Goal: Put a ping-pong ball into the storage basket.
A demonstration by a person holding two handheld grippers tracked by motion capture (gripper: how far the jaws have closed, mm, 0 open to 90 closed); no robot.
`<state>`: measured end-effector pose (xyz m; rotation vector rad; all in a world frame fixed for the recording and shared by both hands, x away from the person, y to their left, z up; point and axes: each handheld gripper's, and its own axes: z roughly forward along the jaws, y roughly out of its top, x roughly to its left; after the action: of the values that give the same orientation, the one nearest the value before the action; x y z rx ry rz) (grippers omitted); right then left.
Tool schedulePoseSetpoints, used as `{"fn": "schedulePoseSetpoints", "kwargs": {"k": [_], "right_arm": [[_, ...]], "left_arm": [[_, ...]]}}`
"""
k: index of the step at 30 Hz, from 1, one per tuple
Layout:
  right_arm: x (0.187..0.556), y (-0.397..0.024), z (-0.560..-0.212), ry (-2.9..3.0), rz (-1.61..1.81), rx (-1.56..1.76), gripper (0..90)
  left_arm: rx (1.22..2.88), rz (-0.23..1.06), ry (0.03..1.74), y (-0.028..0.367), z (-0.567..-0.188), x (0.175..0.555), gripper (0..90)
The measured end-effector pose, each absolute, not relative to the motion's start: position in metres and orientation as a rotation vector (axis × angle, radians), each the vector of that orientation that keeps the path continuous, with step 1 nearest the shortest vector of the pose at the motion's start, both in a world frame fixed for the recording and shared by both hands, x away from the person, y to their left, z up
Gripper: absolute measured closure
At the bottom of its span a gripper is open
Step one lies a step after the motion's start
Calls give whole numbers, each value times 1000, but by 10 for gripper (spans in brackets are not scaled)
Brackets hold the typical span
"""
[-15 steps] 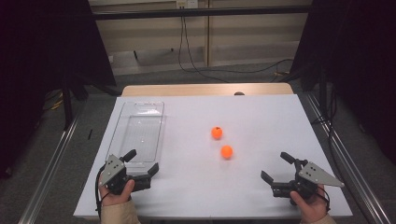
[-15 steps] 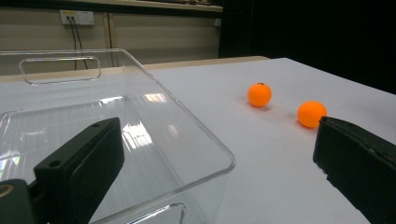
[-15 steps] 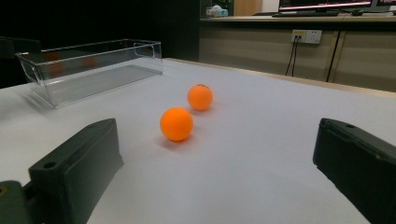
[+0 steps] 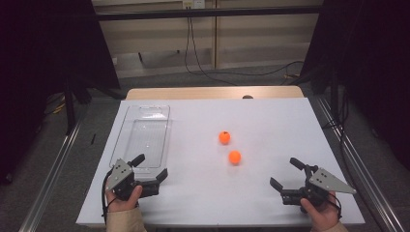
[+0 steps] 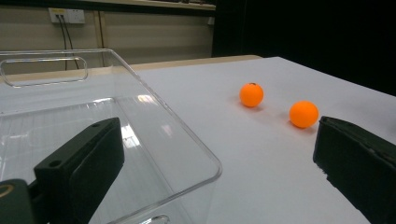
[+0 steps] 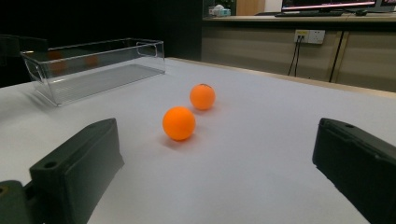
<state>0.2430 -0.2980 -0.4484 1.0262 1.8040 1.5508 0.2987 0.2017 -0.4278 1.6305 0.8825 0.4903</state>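
Two orange balls lie near the middle of the white table (image 4: 270, 121): the far ball (image 4: 224, 137) (image 5: 251, 94) (image 6: 202, 96) and the near ball (image 4: 235, 156) (image 5: 303, 114) (image 6: 179, 122). A clear plastic bin (image 4: 143, 135) (image 5: 116, 112) (image 6: 93, 65) stands empty at the left. My left gripper (image 4: 151, 167) (image 5: 215, 172) rests open at the bin's near end, nothing between its jaws. My right gripper (image 4: 286, 173) (image 6: 217, 172) rests open at the front right, pointing toward the balls, holding nothing.
The table's wooden far edge (image 4: 212, 93) runs along the back. Cables (image 4: 203, 58) trail on the floor behind it, and metal rails (image 4: 53, 169) flank both sides. Dark curtains close off left and right.
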Motion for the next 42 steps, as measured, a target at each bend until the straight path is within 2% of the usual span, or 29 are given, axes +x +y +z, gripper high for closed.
{"fn": "schedulePoseSetpoints", "kwargs": {"k": [42], "right_arm": [[241,-296,-447,1821,1569,1002,10]], "left_arm": [[1669,419,811,166,-421,307,19]]}}
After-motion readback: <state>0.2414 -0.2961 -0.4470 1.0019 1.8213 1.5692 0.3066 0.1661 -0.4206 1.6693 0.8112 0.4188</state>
